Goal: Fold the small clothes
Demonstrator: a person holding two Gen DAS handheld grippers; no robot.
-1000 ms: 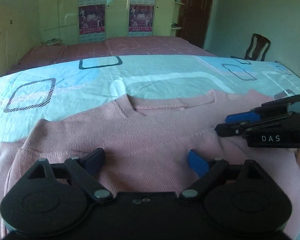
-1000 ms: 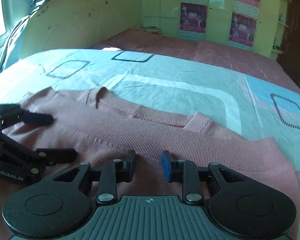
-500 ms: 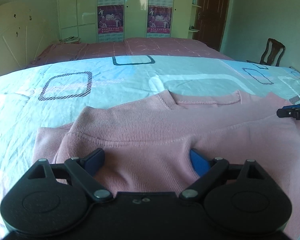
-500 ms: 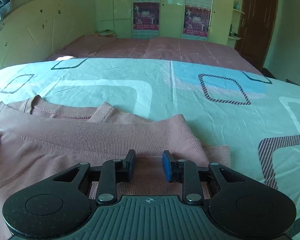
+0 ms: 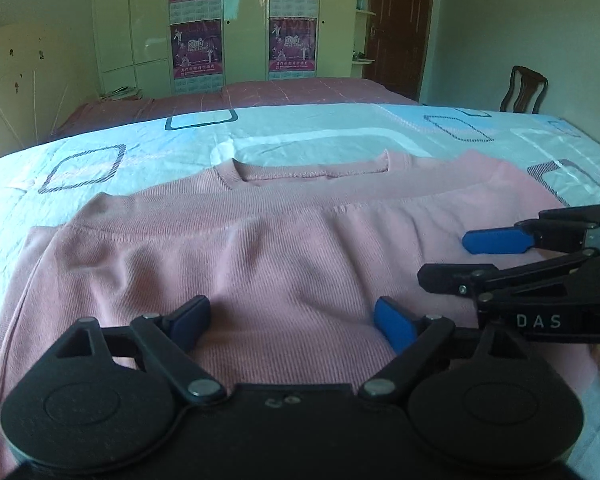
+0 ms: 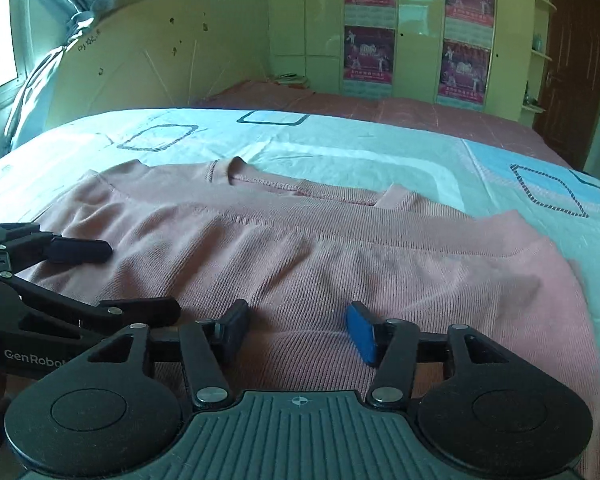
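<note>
A pink knit sweater (image 5: 284, 248) lies flat on the bed, its bottom part folded up over the chest, collar (image 5: 316, 168) at the far side. It also fills the right wrist view (image 6: 340, 248). My left gripper (image 5: 292, 320) is open and empty, low over the sweater's near part. My right gripper (image 6: 298, 328) is open and empty, also low over the near part. The right gripper shows at the right of the left wrist view (image 5: 476, 260), and the left gripper at the left of the right wrist view (image 6: 120, 280). The two sit close side by side.
The sweater lies on a light blue bedsheet (image 5: 320, 132) with square patterns. A maroon bed cover (image 5: 260, 92) lies beyond it. A wardrobe with posters (image 5: 244, 24), a door (image 5: 400, 20) and a wooden chair (image 5: 524, 88) stand at the back.
Both grippers have come back together over the sweater's middle after spreading to its sides. The right gripper's jaws have widened.
</note>
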